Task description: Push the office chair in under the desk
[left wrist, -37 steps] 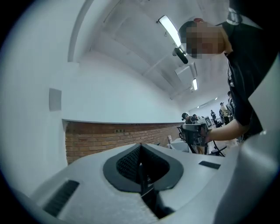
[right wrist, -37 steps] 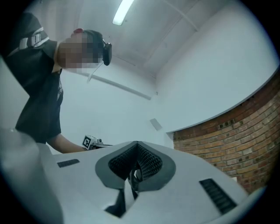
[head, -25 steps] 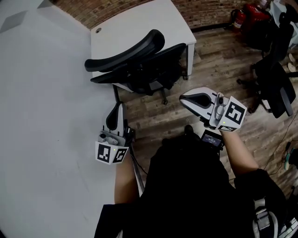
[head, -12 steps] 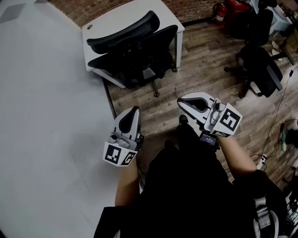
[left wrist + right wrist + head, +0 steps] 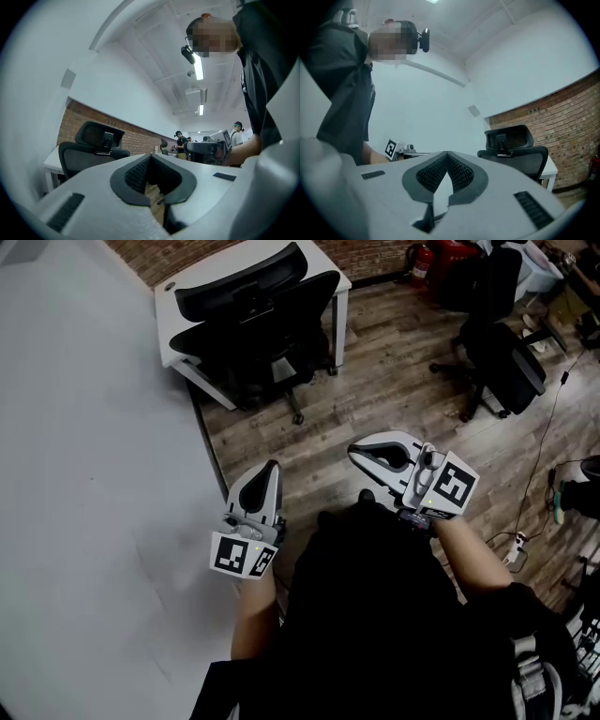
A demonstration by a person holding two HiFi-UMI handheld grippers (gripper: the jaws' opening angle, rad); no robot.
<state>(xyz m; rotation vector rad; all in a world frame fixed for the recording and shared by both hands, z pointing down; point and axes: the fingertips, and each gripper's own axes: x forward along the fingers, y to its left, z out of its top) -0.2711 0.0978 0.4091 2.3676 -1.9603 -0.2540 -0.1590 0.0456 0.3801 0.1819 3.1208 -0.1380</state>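
- Two grippers, one in each hand: left gripper (image 5: 271, 468) and right gripper (image 5: 357, 451), side by side above the wood floor (image 5: 375, 399).
- Both shut, jaws pressed together, nothing between them.
- One black office chair (image 5: 258, 329), close against one white desk (image 5: 323, 266) at the top of the head view, headrest overlapping the desk's top.
- Well apart from both grippers, ahead of them and to the left; touched by neither.
- Two more black chairs (image 5: 502, 362), far right, well away from the desk.
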